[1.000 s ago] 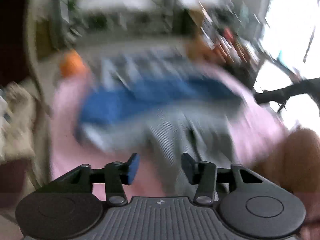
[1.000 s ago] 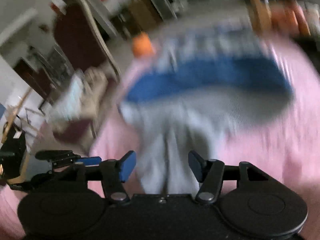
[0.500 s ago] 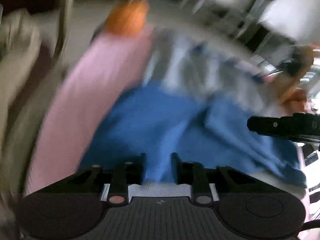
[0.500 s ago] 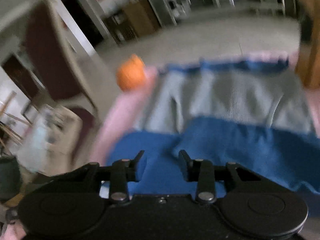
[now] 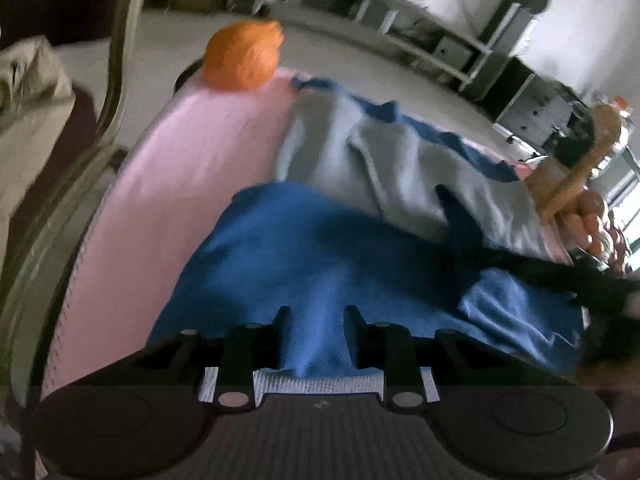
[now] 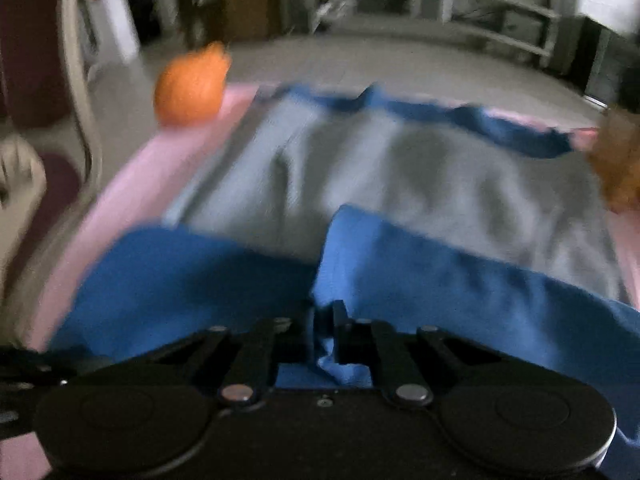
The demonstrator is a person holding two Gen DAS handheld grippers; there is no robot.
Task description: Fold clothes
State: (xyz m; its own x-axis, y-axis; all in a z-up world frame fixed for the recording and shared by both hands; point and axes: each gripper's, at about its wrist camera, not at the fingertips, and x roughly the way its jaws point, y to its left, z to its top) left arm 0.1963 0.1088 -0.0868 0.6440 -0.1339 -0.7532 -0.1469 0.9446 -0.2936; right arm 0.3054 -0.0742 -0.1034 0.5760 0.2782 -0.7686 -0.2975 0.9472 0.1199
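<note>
On pink bedsheet (image 5: 168, 184): blue-grey garment (image 5: 320, 256), orange ball (image 5: 242, 56) at corner; both grippers' fingers pinching fabric.

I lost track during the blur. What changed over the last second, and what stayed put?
Both grippers swung in over the garment and came down on its blue fabric. The right gripper is closing on a blue fold; the left gripper has blue cloth between its jaws, which are opening. The orange ball and pink cover stayed put.

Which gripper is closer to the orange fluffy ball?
Left. The orange ball sits beyond the left gripper at the pink cover's far corner; the right gripper is off to the right side.
</note>
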